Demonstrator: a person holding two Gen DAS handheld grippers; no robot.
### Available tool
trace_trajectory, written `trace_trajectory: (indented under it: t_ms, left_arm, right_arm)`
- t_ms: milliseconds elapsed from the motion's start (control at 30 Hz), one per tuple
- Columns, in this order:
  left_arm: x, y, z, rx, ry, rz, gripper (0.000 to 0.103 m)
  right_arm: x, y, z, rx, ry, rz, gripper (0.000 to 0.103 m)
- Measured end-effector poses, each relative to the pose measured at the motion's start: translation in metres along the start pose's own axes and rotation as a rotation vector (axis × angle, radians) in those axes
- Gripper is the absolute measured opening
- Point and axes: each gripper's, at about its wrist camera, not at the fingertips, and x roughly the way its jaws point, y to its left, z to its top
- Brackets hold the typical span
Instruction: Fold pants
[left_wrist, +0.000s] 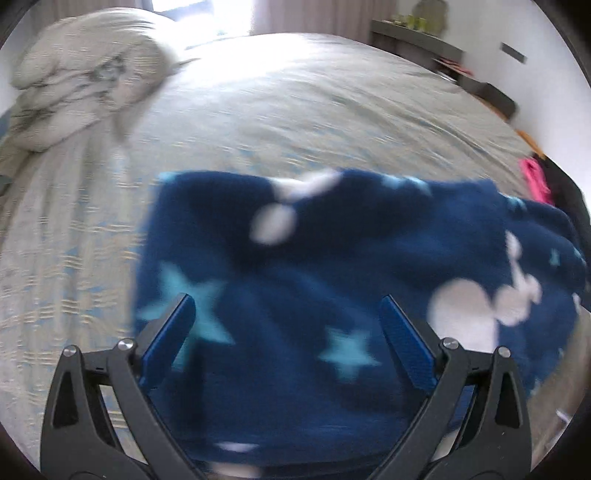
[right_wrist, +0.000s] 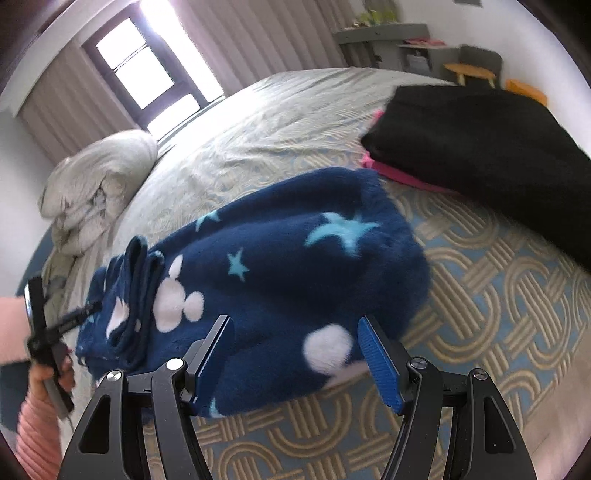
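Observation:
The pants (left_wrist: 332, 266) are dark blue fleece with light blue stars and white mouse-head shapes. They lie folded into a thick bundle on the bed, also in the right wrist view (right_wrist: 280, 273). My left gripper (left_wrist: 286, 306) is open and empty, just above the near part of the bundle. My right gripper (right_wrist: 295, 328) is open and empty over the bundle's near edge. The left gripper and the hand holding it show at the left edge of the right wrist view (right_wrist: 48, 332), beside the folded cuff end.
The bedspread (right_wrist: 480, 295) has a blue and tan loop pattern. A rolled grey duvet (left_wrist: 85, 81) lies at the bed's far left. A black folded garment (right_wrist: 487, 147) sits on a pink one (right_wrist: 399, 173) to the right. A desk and shelf (right_wrist: 406, 40) stand by the far wall.

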Motion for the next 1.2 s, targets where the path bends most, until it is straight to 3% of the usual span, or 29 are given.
trace_trajectory:
  t_ms: [67,167,267,433,600,733,800,867,900,933,967,1033,1200]
  left_arm:
    - [0.007,-0.019,-0.005,0.047,0.014,-0.023,0.100]
    - [0.013,-0.036,-0.012,0.104,-0.017,0.026,0.100]
    - [0.012,-0.026,-0.010,0.043,0.004,-0.019,0.100]
    - [-0.007,-0.026,-0.011,0.021,0.001,-0.035,0.100]
    - [-0.026,-0.045,-0.006,0.017,-0.045,-0.166,0.100]
    - [-0.017,-0.074,-0.006,0.011,0.005,-0.335,0.100]
    - [-0.007,-0.090,-0.012,0.044,0.048,-0.362,0.100]
    - [-0.001,-0.104,-0.022,0.103,0.040,-0.309,0.099]
    - [-0.002,-0.109,-0.026,0.136,0.025,-0.287,0.099]
    - [-0.004,-0.113,-0.029,0.160,0.020,-0.277,0.099]
    - [-0.006,-0.114,-0.031,0.171,0.020,-0.279,0.099]
    - [-0.012,-0.113,-0.032,0.171,0.023,-0.295,0.099]
    - [-0.028,-0.095,-0.032,0.070,0.008,-0.364,0.099]
  right_arm:
    - [-0.001,-0.009,-0.001,0.050,0.006,-0.009,0.070]
    - [-0.005,-0.020,-0.001,0.104,0.002,-0.034,0.070]
    - [-0.007,-0.032,-0.003,0.157,-0.002,-0.027,0.072]
    - [0.018,-0.055,-0.002,0.310,0.060,0.080,0.077]
    - [0.027,-0.054,0.005,0.362,0.015,0.125,0.082]
    - [0.032,-0.056,0.006,0.453,-0.017,0.125,0.082]
    - [0.032,-0.057,0.007,0.469,-0.027,0.128,0.082]
    - [0.034,-0.054,0.011,0.453,-0.022,0.126,0.081]
    - [0.036,-0.051,0.014,0.437,-0.017,0.119,0.078]
    - [0.037,-0.048,0.016,0.415,-0.009,0.103,0.066]
    - [0.038,-0.046,0.018,0.397,0.000,0.089,0.045]
    - [0.038,-0.045,0.022,0.393,0.008,0.085,0.026]
    - [0.024,-0.024,0.029,0.321,-0.024,0.056,0.023]
